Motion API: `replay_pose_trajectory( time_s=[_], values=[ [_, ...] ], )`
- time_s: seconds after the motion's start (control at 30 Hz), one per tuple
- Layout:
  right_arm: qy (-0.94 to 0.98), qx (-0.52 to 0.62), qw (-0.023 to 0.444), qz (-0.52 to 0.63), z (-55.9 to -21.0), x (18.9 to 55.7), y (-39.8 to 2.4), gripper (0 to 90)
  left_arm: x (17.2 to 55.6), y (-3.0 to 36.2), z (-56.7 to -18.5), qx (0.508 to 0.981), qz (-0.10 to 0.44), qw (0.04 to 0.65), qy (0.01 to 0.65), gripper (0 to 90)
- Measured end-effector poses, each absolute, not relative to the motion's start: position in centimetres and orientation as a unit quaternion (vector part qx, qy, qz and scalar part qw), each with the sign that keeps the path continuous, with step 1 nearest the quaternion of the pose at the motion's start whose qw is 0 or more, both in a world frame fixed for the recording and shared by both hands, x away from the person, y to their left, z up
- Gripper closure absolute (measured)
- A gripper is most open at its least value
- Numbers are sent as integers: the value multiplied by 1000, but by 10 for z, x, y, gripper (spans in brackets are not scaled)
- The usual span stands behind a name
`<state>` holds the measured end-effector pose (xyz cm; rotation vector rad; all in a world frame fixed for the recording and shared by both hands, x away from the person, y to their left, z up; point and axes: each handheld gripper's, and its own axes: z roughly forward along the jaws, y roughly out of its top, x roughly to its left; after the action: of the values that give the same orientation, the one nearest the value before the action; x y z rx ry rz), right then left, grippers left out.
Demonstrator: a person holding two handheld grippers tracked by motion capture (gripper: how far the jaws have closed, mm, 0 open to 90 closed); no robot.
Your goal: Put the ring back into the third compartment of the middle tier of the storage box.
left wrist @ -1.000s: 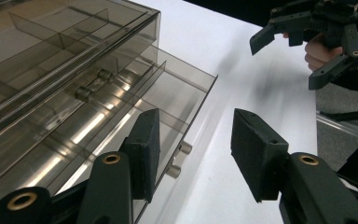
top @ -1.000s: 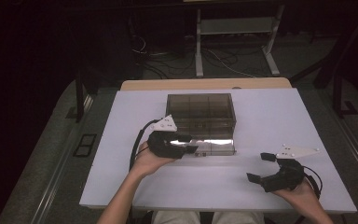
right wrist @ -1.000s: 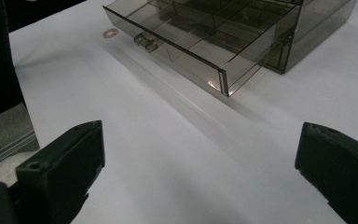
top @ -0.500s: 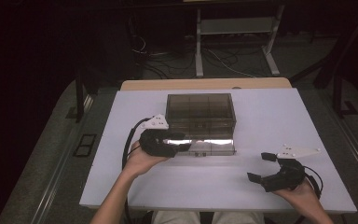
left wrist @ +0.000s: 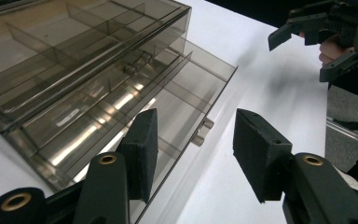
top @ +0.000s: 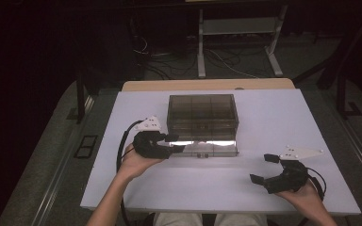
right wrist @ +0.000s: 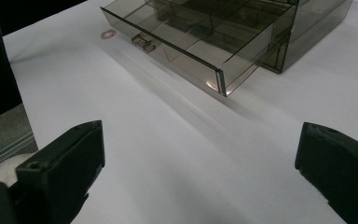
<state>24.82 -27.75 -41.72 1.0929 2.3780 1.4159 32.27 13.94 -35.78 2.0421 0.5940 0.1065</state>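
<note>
A smoky clear plastic box (top: 202, 110) with inner dividers stands mid-table. Its low drawer (top: 212, 148) is pulled out toward me, and it looks empty. My left gripper (top: 176, 143) is open at the drawer's left front. In the left gripper view the gripper (left wrist: 196, 149) has the drawer's small handle (left wrist: 200, 133) between its jaws without touching it. One pad (left wrist: 142, 149) overlaps the drawer's front wall. My right gripper (top: 261, 168) rests wide open near the table's front right, apart from the box. In the right gripper view the right gripper (right wrist: 200, 172) faces the drawer (right wrist: 191, 42).
The white table (top: 273, 117) has bare room around the box. A small pale ring (right wrist: 107, 33) lies on it past the drawer's handle (right wrist: 144, 42). The other gripper (left wrist: 326, 32) shows far off in the left gripper view. Cables and a metal stand (top: 235, 28) are on the dark floor behind.
My left gripper has slid a little to the left along the drawer front, staying open. The drawer stays out. The right gripper has hardly moved.
</note>
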Motion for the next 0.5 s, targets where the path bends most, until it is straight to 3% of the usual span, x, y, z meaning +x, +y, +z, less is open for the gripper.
replay_pose_trajectory(
  time_s=[0.5],
  values=[
    [796, 366, 83, 474, -417, 248, -278, 9, 322, 159, -364, 832, 51, 483, 269, 494]
  ],
)
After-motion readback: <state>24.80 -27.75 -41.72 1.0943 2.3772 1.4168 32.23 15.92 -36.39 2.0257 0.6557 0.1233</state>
